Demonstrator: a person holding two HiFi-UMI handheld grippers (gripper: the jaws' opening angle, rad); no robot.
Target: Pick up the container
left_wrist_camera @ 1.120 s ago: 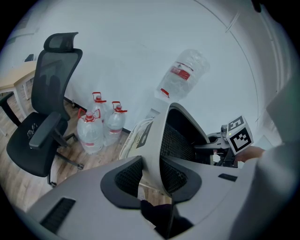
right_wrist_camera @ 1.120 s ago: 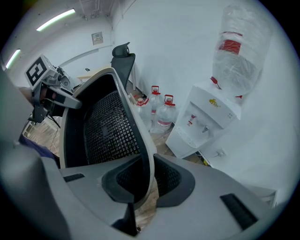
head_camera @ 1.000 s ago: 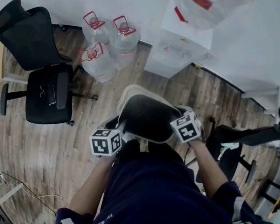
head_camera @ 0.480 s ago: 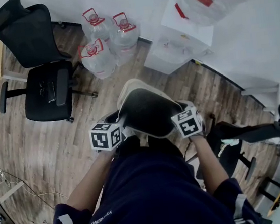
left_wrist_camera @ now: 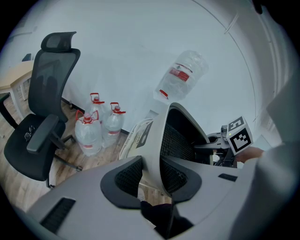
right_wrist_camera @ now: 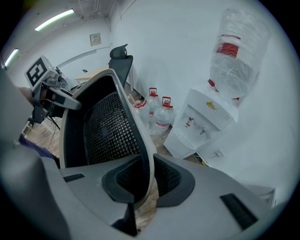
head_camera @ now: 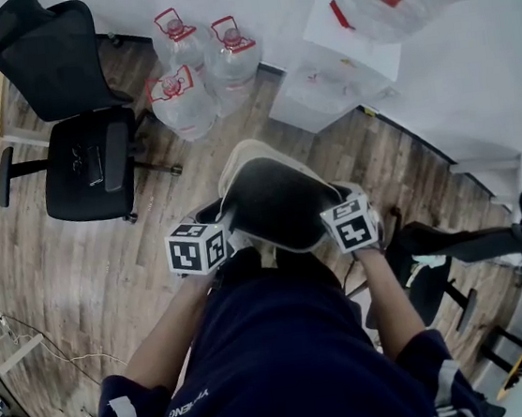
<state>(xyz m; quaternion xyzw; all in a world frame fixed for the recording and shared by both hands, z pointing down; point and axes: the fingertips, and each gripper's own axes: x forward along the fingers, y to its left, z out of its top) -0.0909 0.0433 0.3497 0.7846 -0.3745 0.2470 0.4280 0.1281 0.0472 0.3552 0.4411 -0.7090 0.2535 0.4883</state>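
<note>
Container (head_camera: 274, 201), a pale-shelled bin with a black mesh lining, is hanging clear of the wooden floor (head_camera: 80, 272), just in front of our body, and we are carrying it between the two grippers. The left gripper (left_wrist_camera: 152, 177) is clamping the left wall at the rim, one pad inside on the mesh and one outside on the shell. The right gripper (right_wrist_camera: 146, 180) is pinching the opposite wall in the same way.

We are taking the container at two facing sides, we judge, so that its weight is shared and the wide, light shell is not swinging from a single thin wall. The lift itself is looking complete.

Beyond it, three water bottles (head_camera: 193, 79) are standing on the floor between an office chair (head_camera: 74, 150) and a water dispenser (head_camera: 337, 61), all well apart from the load.

In the head view our dark clothing (head_camera: 280, 361) is covering the near wall and the base, and the marker cubes are masking the pads. No view is reaching the bottom of the bin, so we cannot tell whether anything is lying inside, nor whether it is hanging level.
</note>
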